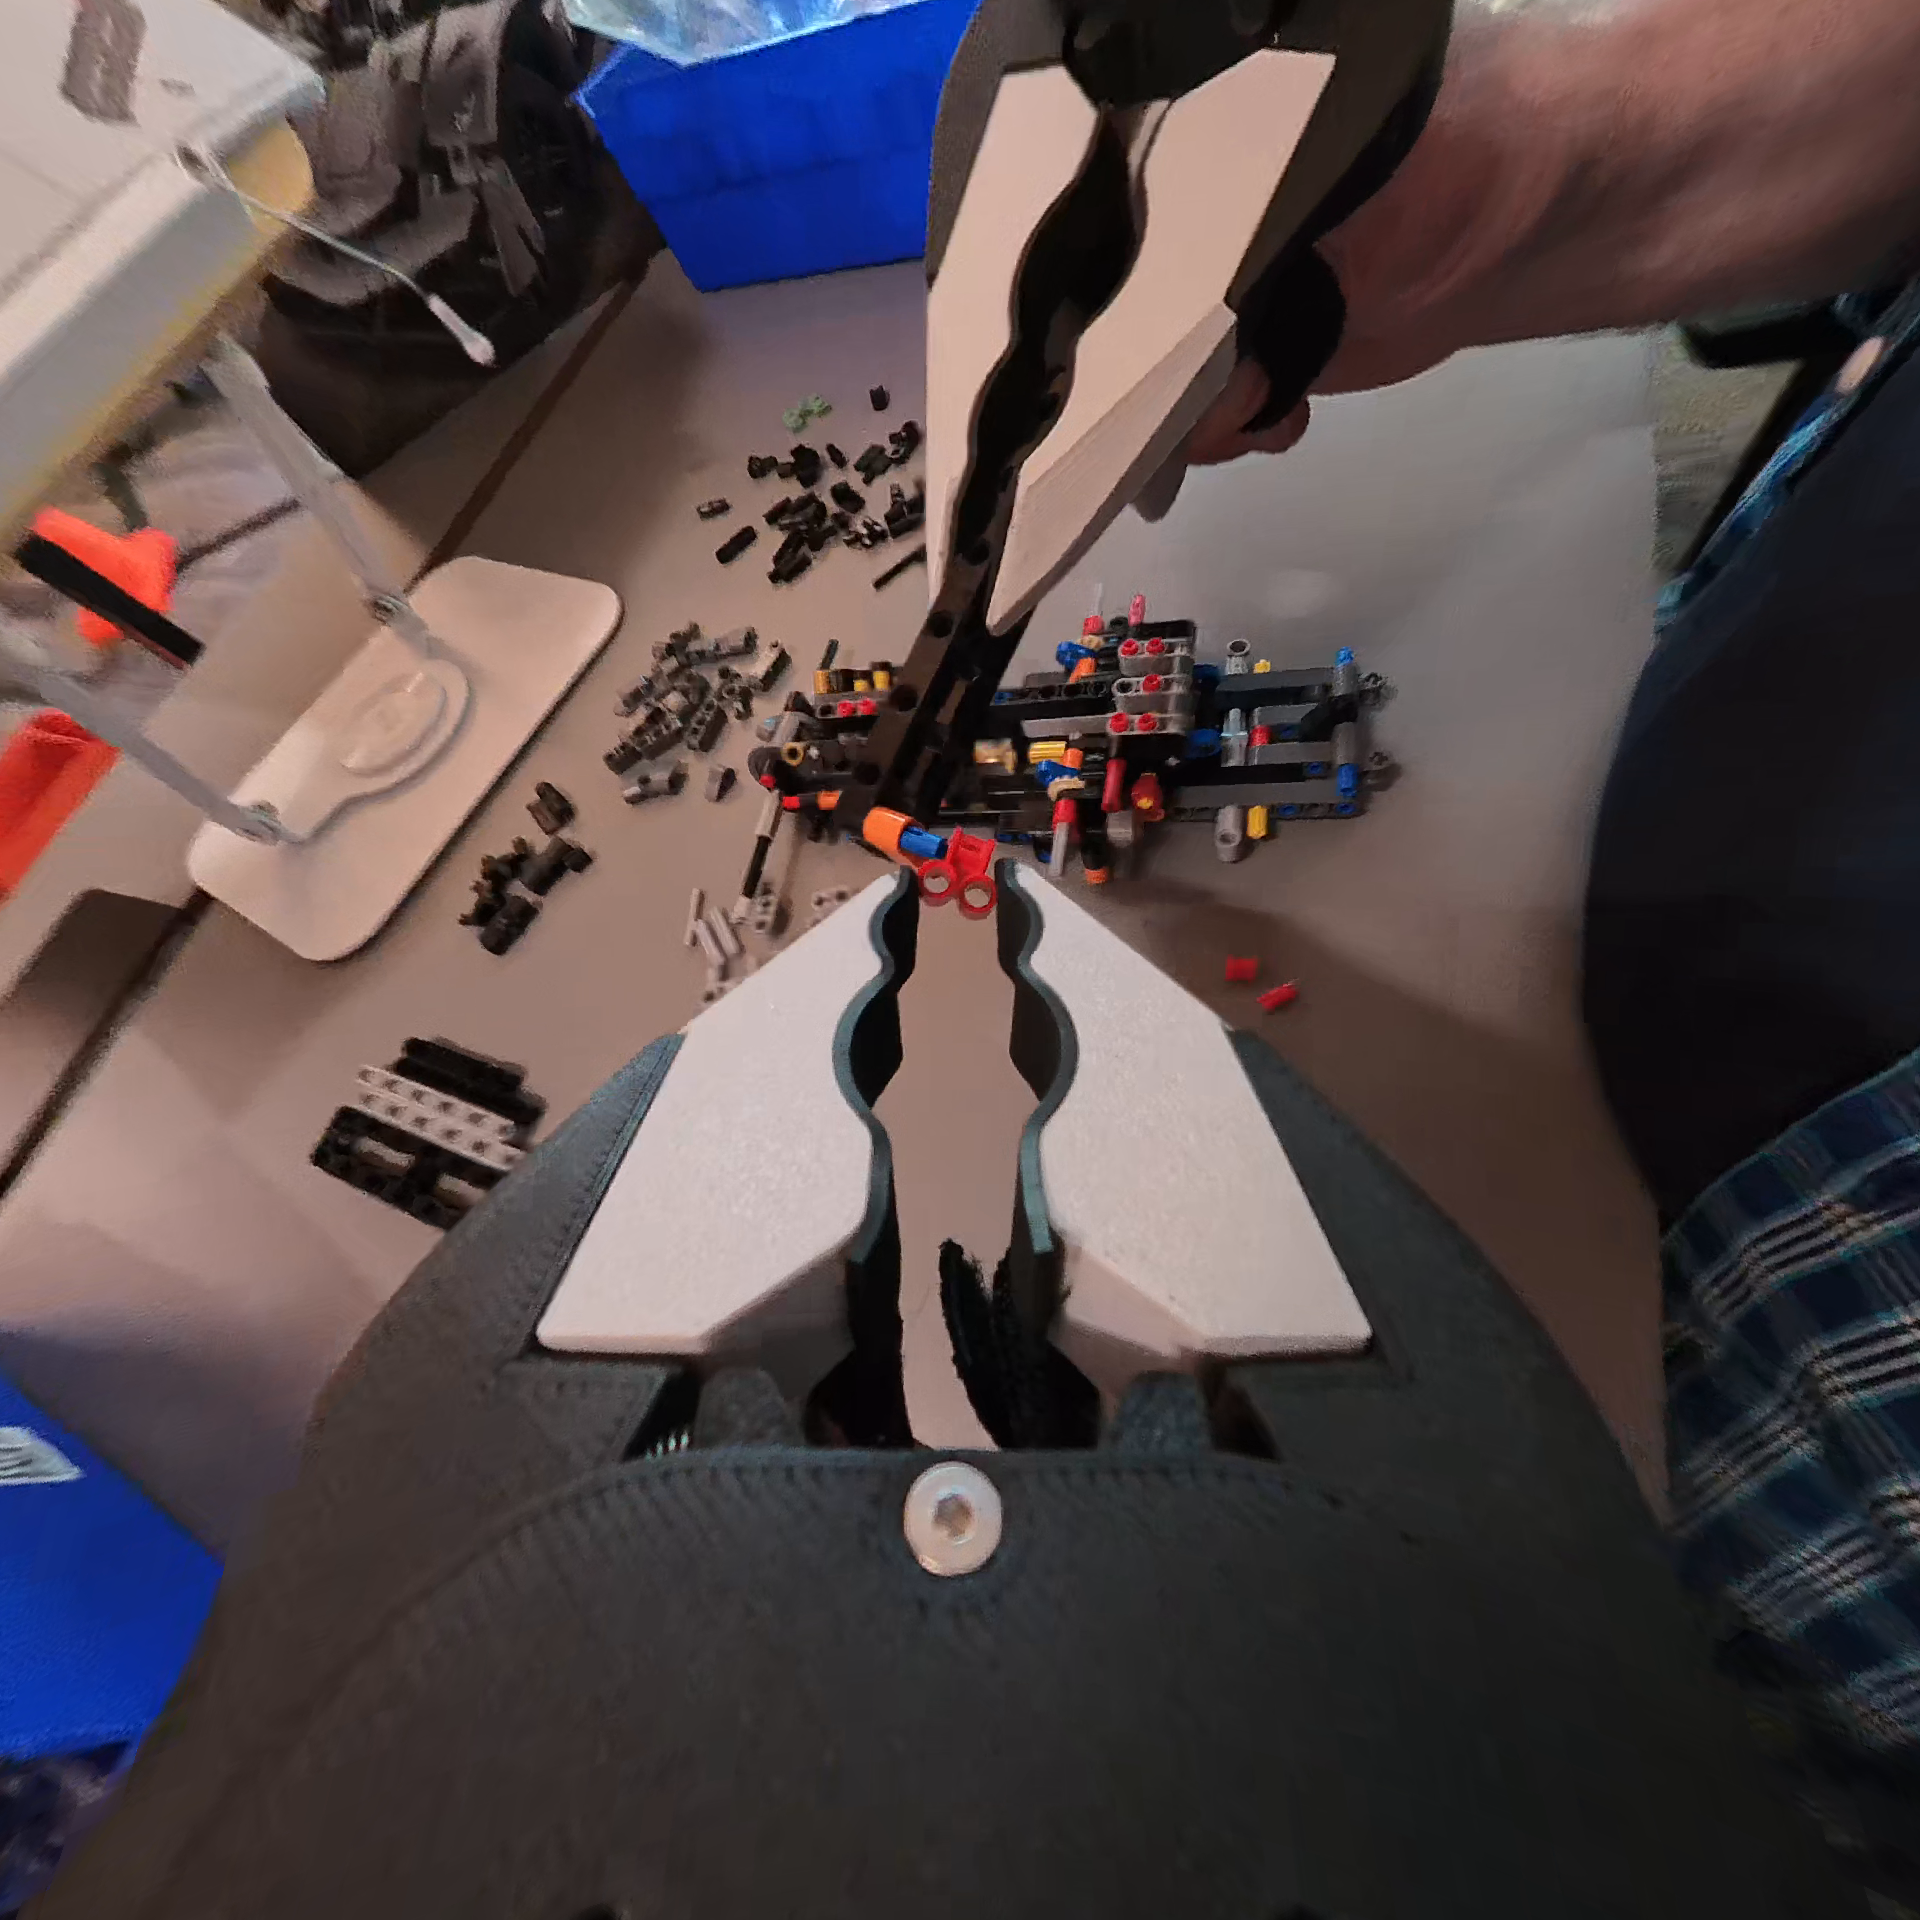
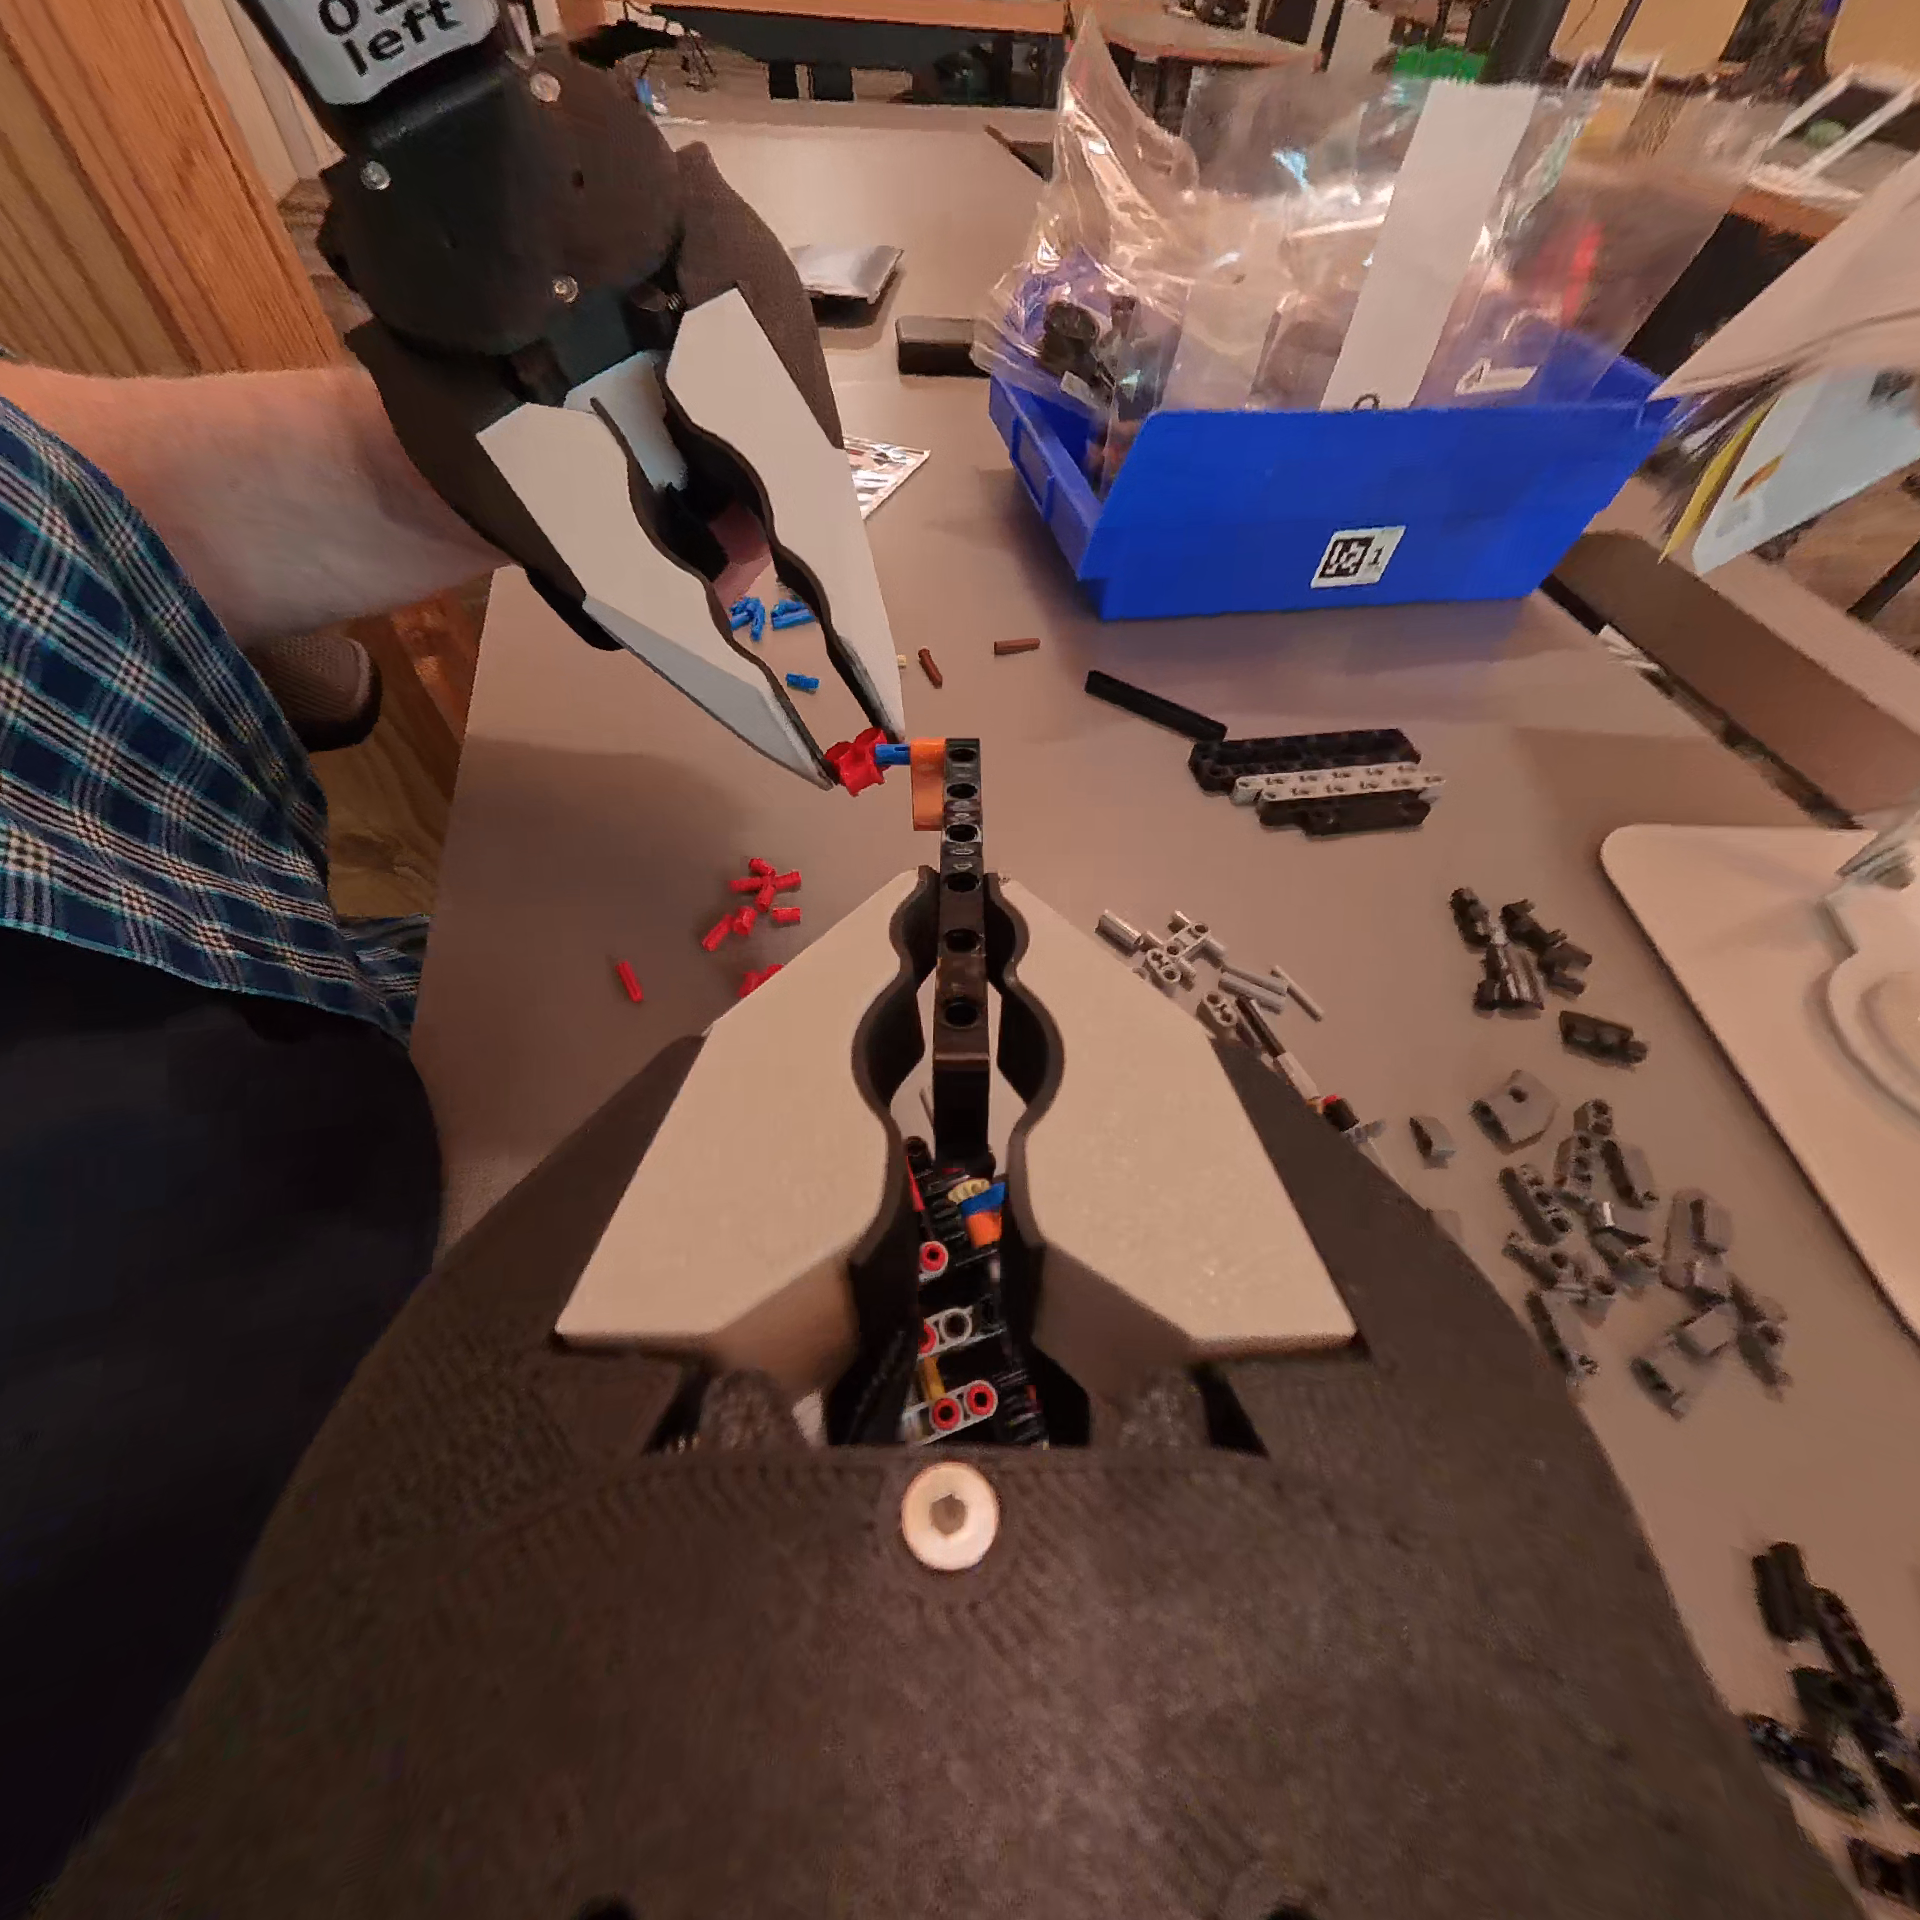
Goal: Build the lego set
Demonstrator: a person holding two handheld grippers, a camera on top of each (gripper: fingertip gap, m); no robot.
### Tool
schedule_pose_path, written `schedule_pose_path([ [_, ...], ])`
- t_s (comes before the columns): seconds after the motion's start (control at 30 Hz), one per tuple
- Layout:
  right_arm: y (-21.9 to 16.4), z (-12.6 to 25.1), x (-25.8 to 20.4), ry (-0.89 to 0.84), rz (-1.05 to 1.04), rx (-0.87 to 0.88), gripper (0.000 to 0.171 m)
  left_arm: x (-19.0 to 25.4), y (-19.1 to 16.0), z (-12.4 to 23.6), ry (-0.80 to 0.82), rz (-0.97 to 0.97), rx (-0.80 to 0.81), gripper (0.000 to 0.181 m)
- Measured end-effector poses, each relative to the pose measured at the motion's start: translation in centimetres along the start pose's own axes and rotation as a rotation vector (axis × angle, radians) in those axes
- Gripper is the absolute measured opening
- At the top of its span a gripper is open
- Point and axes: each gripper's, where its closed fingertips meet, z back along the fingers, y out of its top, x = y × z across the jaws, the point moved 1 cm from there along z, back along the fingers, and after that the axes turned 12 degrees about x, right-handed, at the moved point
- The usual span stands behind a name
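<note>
At the fingertips in the left wrist view, our left gripper (image 1: 956,883) pinches a red connector (image 1: 958,881) narrowly, just near of the grey-and-black chassis (image 1: 1091,727) on the table (image 1: 1403,1039). In the right wrist view, our right gripper (image 2: 958,883) clamps a black holed beam (image 2: 961,914), its far end carrying an orange piece (image 2: 928,784) with a blue pin (image 2: 888,750). If we push off-axis, the connector may pop free.

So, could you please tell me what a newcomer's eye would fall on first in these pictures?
First, the meeting at the centre: the left claw pinches a small red connector at the blue pin on the orange piece at the tip of a black beam, which the right claw grips. Next, the colourful half-built model on the table, and the blue bin of bags behind.
</note>
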Motion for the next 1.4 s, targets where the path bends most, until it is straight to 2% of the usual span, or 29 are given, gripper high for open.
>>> schedule_pose_path([
  [0.2, 1.4, 0.5, 0.5, -0.033, 0.103, 0.023, 0.005, -0.2, 1.1, 0.3, 0.098, -0.222, -0.031, 0.013],
  [0.37, 1.3, 0.7, 0.7, -0.038, 0.103, 0.018, 0.005, -0.3, 1.3, 0.3, 0.108, -0.245, -0.045, 0.013],
  [0.67, 0.6, 1.1, 1.3, -0.065, 0.069, 0.009, 0.005, -1.4, -2.2, 0.1, 0.105, -0.116, -0.155, 0.014],
  [0.83, 0.4, 1.2, 1.6, -0.079, 0.042, 0.014, 0.005, -1.6, -2.1, -0.1, 0.104, -0.045, -0.108, 0.014],
  [1.3, 0.1, 1.3, 2.0, -0.096, 0.001, 0.025, 0.005, -2.1, -1.6, -0.3, 0.05, 0.306, 0.115, 0.013],
  [1.4, 0.0, 1.3, 2.1, -0.098, -0.003, 0.024, 0.005, -2.3, -2.0, -0.3, 0.045, 0.35, 0.12, 0.013],
])
